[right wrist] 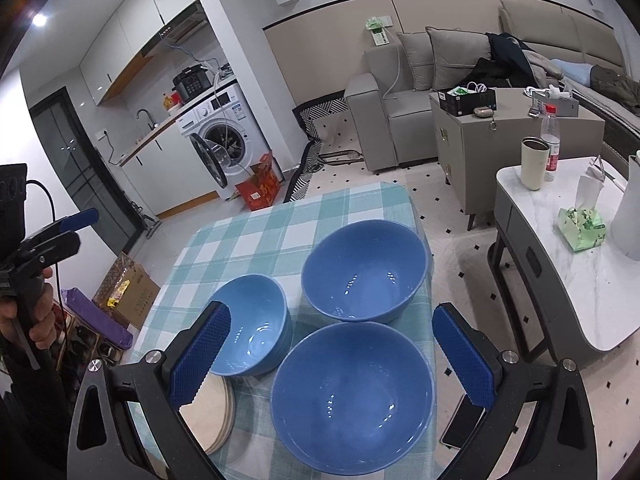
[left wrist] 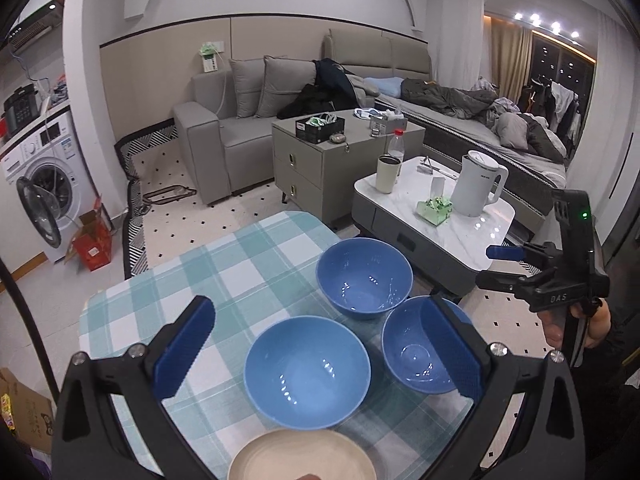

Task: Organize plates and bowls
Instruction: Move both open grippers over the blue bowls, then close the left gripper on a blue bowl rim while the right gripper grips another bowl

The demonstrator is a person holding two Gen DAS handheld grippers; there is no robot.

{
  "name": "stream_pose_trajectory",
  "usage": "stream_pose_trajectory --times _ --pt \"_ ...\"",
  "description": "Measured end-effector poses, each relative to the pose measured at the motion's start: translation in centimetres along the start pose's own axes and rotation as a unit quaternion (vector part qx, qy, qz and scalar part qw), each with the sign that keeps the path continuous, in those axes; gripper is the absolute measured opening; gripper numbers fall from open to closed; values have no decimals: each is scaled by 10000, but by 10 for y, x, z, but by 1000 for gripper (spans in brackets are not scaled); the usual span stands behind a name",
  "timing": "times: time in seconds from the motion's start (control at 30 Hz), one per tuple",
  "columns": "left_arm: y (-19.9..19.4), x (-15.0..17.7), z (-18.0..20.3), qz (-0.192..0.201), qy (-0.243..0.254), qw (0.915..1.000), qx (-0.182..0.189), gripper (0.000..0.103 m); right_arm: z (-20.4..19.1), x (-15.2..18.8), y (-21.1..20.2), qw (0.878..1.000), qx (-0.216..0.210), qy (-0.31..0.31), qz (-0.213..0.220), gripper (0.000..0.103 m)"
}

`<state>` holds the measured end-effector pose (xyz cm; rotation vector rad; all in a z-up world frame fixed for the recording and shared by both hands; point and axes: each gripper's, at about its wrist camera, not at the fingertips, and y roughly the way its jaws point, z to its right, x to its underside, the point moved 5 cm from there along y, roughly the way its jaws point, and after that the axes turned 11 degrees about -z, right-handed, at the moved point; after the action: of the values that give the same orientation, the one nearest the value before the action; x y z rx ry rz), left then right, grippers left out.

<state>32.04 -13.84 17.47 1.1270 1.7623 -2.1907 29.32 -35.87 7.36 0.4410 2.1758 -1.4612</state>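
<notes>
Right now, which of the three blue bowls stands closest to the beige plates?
The lighter blue bowl, on the left in the right wrist view. It sits right beside the beige plates; the two darker blue bowls stand farther from them.

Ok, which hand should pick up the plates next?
Probably left. The plates lie just in front of the open left tool, while from the right tool they sit off to the side, with a blue bowl straight ahead instead.

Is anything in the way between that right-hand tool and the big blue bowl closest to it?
Nothing visible does. The right tool is open and hangs just above the nearest blue bowl, with only air between them.
</notes>
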Motion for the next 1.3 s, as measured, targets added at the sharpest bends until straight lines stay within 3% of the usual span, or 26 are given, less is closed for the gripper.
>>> stream_pose_trajectory --times 0.27,0.6,0.83,1.1,1.17,1.3 --pt "70 -33 5 -268 70 9995 178 103 22 -17 8 9994 104 331 -67 103" --pt "166 -51 11 -868 261 9957 176 103 47 -30 40 9976 246 587 -260 103" --pt "223 -53 4 -1238 214 9921 62 103 65 -34 78 9933 23 1010 -553 103" --pt "276 -47 -11 -1774 26 9840 -128 101 88 -41 125 9861 64 1405 -888 102" --pt "288 -45 -15 -1921 -96 9813 -41 94 95 -41 136 9839 87 1509 -952 100" --pt "306 -40 -18 -2101 -190 9775 11 90 107 -37 155 9800 30 1653 -1107 95"
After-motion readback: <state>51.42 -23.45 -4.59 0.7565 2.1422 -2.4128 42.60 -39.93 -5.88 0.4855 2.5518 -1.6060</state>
